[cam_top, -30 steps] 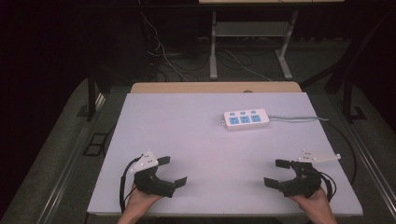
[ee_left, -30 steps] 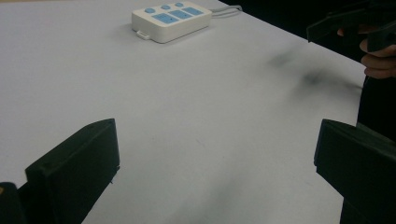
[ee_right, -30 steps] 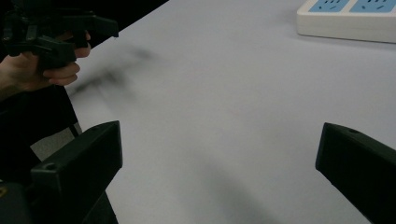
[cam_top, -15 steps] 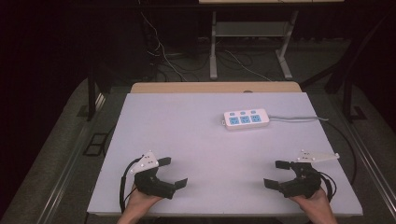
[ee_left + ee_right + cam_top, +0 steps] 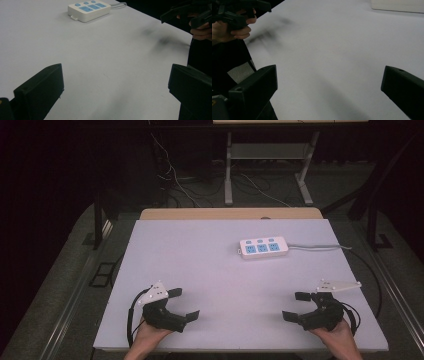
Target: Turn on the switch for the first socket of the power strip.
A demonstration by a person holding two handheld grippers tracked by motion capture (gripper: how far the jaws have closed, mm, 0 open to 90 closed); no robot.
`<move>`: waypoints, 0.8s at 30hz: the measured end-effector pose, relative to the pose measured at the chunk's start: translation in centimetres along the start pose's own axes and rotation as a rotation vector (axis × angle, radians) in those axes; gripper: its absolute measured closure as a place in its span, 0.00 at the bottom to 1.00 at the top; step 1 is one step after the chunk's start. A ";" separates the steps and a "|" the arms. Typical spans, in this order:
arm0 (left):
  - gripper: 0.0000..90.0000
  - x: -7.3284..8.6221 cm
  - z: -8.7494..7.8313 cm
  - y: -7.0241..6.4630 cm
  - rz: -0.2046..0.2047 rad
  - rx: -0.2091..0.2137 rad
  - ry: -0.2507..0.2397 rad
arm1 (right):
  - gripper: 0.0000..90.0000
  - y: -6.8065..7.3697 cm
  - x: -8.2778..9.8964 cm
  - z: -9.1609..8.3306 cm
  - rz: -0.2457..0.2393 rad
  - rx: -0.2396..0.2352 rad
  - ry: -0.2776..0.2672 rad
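Observation:
A white power strip (image 5: 263,248) with blue sockets lies on the far right part of the pale table (image 5: 210,270), its grey cable running off to the right. My left gripper (image 5: 184,304) rests near the front left edge, held by a hand, jaws wide open with nothing between them. My right gripper (image 5: 294,306) rests near the front right edge, also open and holding nothing. In the left gripper view the power strip (image 5: 89,9) sits far ahead of the open left gripper (image 5: 116,82). The right gripper (image 5: 329,82) faces bare table, with the strip's edge (image 5: 397,5) at top right.
A wooden strip (image 5: 230,213) borders the table's far edge. Beyond it stand a metal frame (image 5: 270,170) and loose cables on a dark floor. The other hand's gripper (image 5: 190,12) appears at the top right of the left gripper view.

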State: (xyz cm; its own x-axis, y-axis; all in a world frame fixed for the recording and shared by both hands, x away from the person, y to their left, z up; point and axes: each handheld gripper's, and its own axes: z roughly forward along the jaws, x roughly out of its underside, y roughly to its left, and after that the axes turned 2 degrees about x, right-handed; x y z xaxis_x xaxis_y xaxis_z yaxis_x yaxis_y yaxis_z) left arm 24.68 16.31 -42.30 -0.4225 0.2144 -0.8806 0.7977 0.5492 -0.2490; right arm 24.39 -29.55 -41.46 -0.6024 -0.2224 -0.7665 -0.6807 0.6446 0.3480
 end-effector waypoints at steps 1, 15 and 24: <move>0.00 0.0 0.0 0.1 0.001 -0.001 -0.001 | 0.00 0.0 -0.1 0.0 0.000 0.001 0.003; 0.00 0.0 0.0 0.4 -0.012 -0.027 -0.006 | 0.00 0.2 -1.5 0.3 -0.012 -0.001 0.037; 0.00 0.0 0.2 0.3 -0.006 -0.021 0.005 | 0.00 0.0 -3.0 0.5 -0.018 -0.004 0.052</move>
State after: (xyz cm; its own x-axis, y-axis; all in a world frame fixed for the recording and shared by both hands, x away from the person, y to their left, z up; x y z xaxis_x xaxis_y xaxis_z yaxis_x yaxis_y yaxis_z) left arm 25.01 16.32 -42.47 -0.4296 0.2152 -0.8770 0.7858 0.5675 -0.2457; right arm 26.45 -28.51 -39.47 -0.6108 -0.2713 -0.7438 -0.6932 0.6372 0.3368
